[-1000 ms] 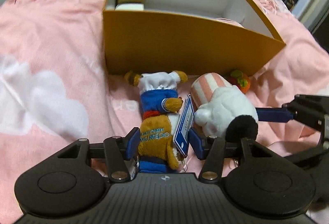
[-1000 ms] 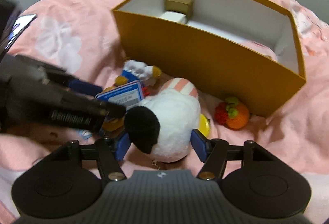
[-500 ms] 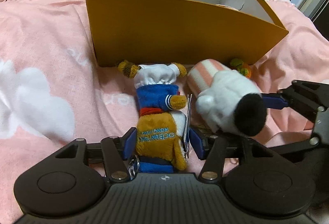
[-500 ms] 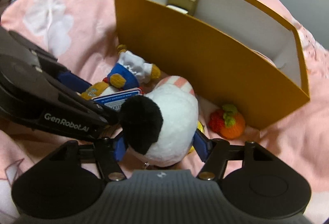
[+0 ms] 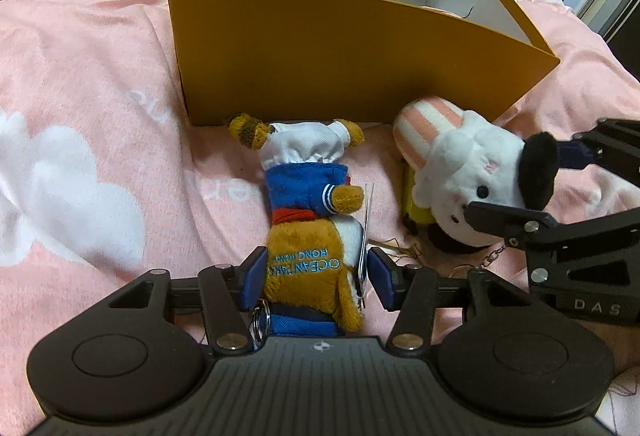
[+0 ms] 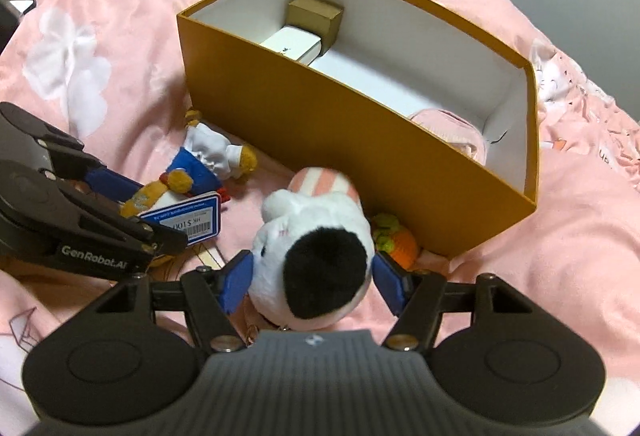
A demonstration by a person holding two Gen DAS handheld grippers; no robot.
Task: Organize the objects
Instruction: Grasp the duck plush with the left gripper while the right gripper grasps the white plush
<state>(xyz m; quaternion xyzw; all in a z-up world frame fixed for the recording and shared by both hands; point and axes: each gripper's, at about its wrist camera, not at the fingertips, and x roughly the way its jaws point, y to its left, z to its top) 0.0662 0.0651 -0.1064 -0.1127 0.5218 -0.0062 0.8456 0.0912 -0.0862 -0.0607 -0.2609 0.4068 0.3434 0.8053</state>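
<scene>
Brown sailor plush [image 5: 310, 236] pinched between left gripper [image 5: 316, 274] fingers; white plush [image 6: 316, 248] pinched between right gripper [image 6: 314, 282] fingers, beside orange box [image 6: 332, 116].

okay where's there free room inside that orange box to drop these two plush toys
The orange box has a bare white floor stretch between the brown carton with the white case at one end and the pink item at the other. Outside, its near wall is crowded.
</scene>
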